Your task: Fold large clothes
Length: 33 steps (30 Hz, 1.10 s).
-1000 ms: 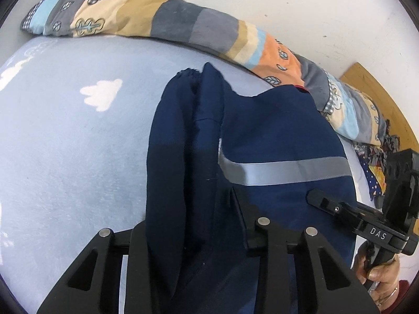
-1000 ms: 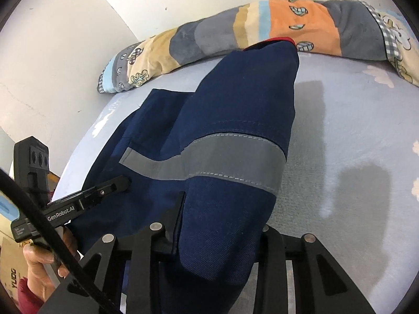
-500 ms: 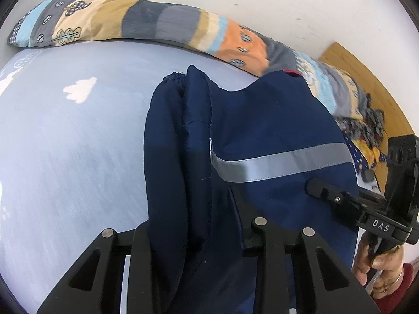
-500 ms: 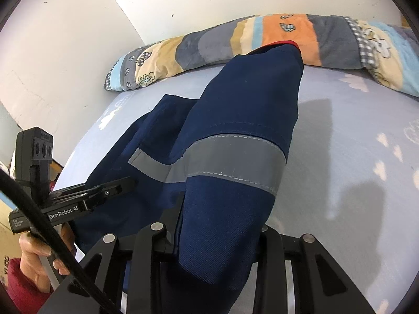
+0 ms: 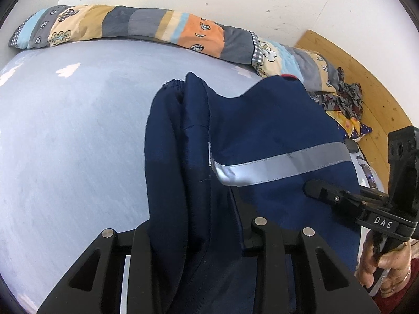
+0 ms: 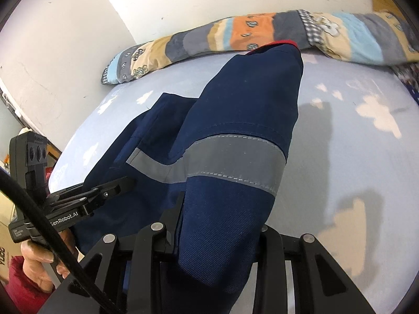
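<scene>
Navy garment is clamped in left gripper and right gripper; bare bed extends ahead, left of the left gripper.

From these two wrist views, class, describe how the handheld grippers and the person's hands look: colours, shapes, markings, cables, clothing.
Both are matte black with angular, triangular-cutout fingers and silver pivot bolts. The right gripper bears white "DAS" lettering; the left gripper reads "GenRobot.AI". A thick black cable crosses the right wrist view. Red sleeves show at both hands, and the right hand wears a thin bracelet.
</scene>
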Tool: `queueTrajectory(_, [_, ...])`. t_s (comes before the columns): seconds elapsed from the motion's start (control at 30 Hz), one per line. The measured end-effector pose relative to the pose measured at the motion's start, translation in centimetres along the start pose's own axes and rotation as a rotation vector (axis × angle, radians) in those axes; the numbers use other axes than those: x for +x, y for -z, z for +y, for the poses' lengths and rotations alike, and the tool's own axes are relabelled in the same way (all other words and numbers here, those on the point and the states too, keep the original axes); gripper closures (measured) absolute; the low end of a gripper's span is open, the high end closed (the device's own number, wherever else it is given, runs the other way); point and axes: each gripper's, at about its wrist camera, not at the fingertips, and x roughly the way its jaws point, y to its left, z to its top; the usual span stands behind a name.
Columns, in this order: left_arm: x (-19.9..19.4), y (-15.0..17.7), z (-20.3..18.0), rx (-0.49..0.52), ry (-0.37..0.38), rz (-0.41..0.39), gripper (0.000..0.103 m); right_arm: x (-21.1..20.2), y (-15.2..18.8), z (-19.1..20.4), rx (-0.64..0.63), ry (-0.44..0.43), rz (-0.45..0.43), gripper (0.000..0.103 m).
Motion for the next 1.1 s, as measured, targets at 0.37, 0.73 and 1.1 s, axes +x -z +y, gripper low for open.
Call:
queueTrajectory(0.37, [2.9, 2.4, -0.5, 0.040, -0.099, -0.007, 0.067, 4.2, 1.7, -3.8, 0.037, 0.100, 0.093, 0.065])
queueTrajectory(0.73, [3.4, 3.6, 0.6, 0.055, -0.172, -0.021, 0.034, 4.5, 3.9, -7.3, 0.223, 0.047, 0.089, 0.030])
queueTrajectory(1.1, [3.0, 4.4, -0.3, 0.127, -0.224, -0.057, 0.032, -0.3, 5.2, -6.3, 0.211, 0.156, 0.050, 0.030])
